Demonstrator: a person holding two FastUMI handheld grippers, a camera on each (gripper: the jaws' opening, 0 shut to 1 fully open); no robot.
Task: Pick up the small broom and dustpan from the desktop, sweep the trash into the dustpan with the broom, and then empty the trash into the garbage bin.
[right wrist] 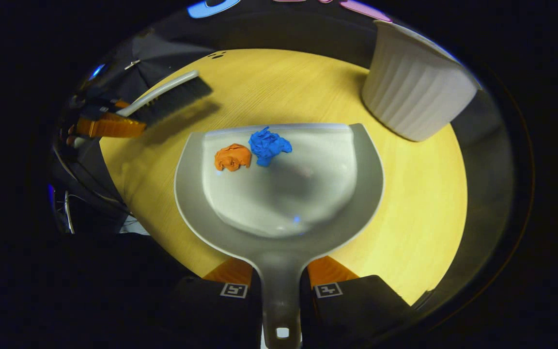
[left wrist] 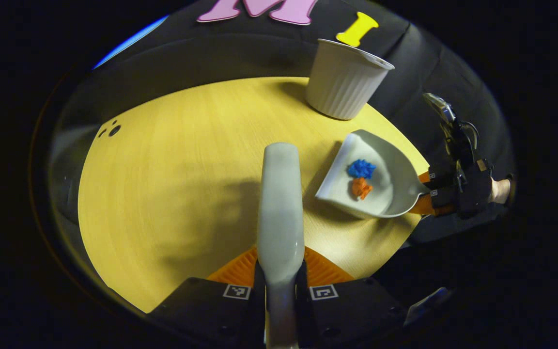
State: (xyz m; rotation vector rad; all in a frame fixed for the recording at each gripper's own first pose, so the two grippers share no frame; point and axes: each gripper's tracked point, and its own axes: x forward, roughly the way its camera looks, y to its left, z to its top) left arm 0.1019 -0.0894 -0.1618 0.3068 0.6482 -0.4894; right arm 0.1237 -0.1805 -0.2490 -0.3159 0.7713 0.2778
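Pale wood-grain desktop (right wrist: 419,218), round-edged. Right gripper (right wrist: 281,291) clamps smooth grey dustpan (right wrist: 279,194) by its handle; crumpled blue scrap (right wrist: 268,145) and orange scrap (right wrist: 233,157) inside. Left gripper (left wrist: 280,286) pinches broom (left wrist: 280,203). Ribbed white bin (right wrist: 414,92) nearby.

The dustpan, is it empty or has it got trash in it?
Not empty: the dustpan holds a blue scrap and an orange scrap near its front lip.
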